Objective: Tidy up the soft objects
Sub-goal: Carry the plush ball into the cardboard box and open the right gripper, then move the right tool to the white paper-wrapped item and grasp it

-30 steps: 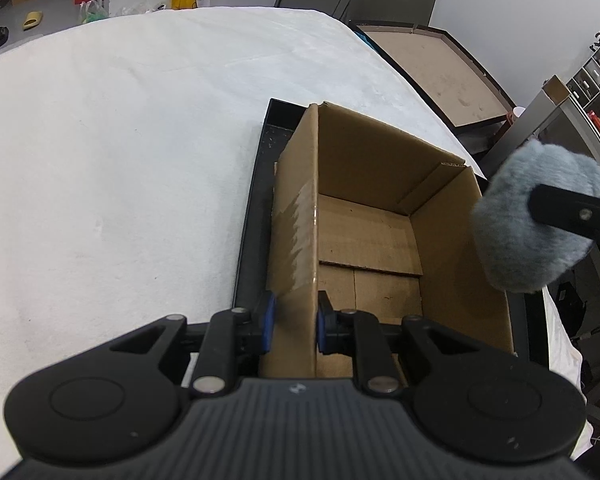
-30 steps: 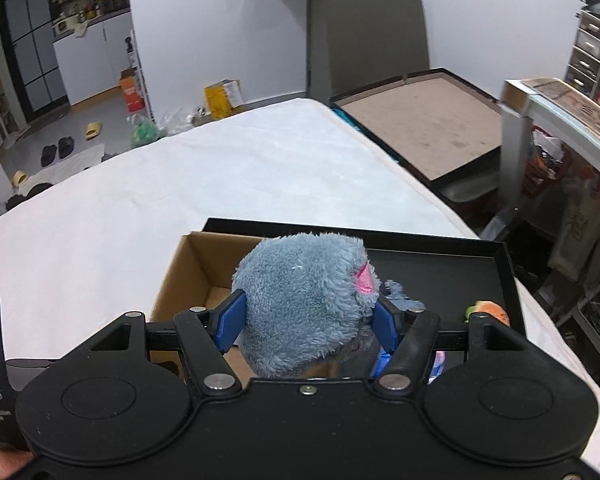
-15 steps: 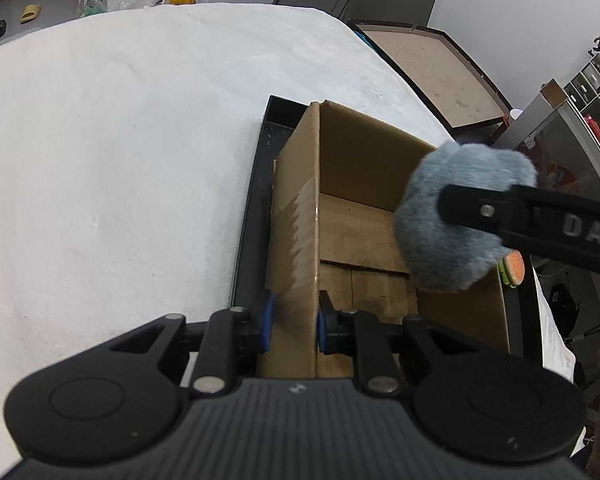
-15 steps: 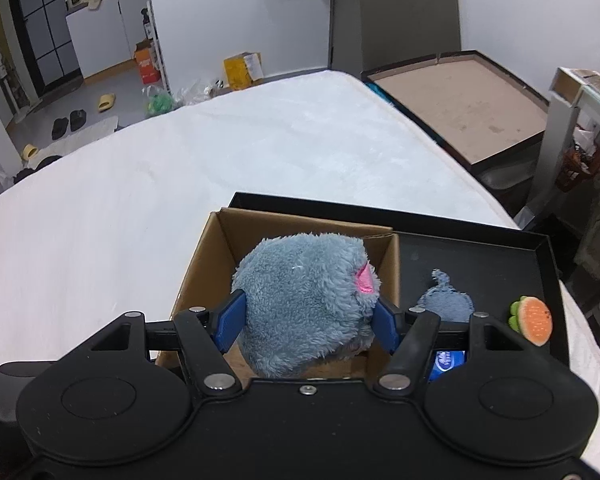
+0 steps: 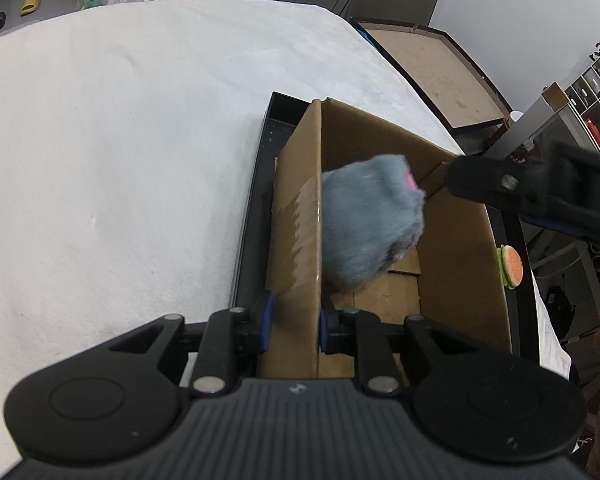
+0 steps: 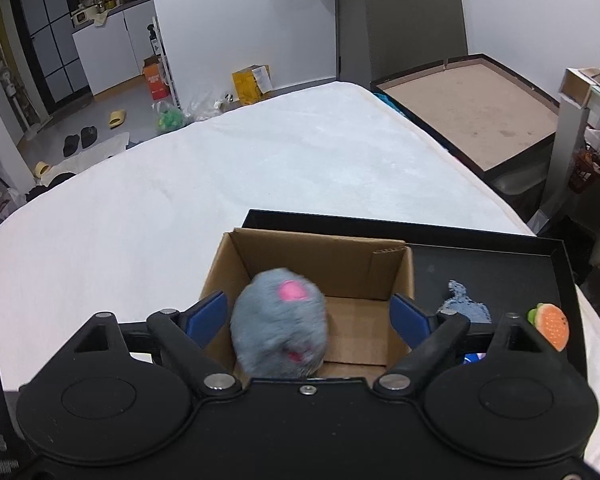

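A grey plush toy with pink spots [image 5: 370, 220] [image 6: 279, 326] is blurred, inside the open cardboard box [image 5: 456, 264] [image 6: 328, 264], free of both grippers. My right gripper [image 6: 306, 316] is open above the box, its blue pads [image 6: 206, 314] wide apart. My left gripper [image 5: 294, 320] is shut on the box's left wall. The box stands in a black tray [image 5: 248, 232] [image 6: 500, 264] on the white bed.
A burger-shaped toy [image 6: 552, 326] [image 5: 512, 266] and a small blue-grey cloth toy [image 6: 464, 300] lie in the tray right of the box. The white bed surface [image 5: 120, 160] spreads left and beyond. A brown framed board [image 6: 472, 108] and shelving stand at right.
My right gripper moved over the box and opened. The grey plush toy left its pads and dropped into the box. My left gripper kept its hold on the box wall.
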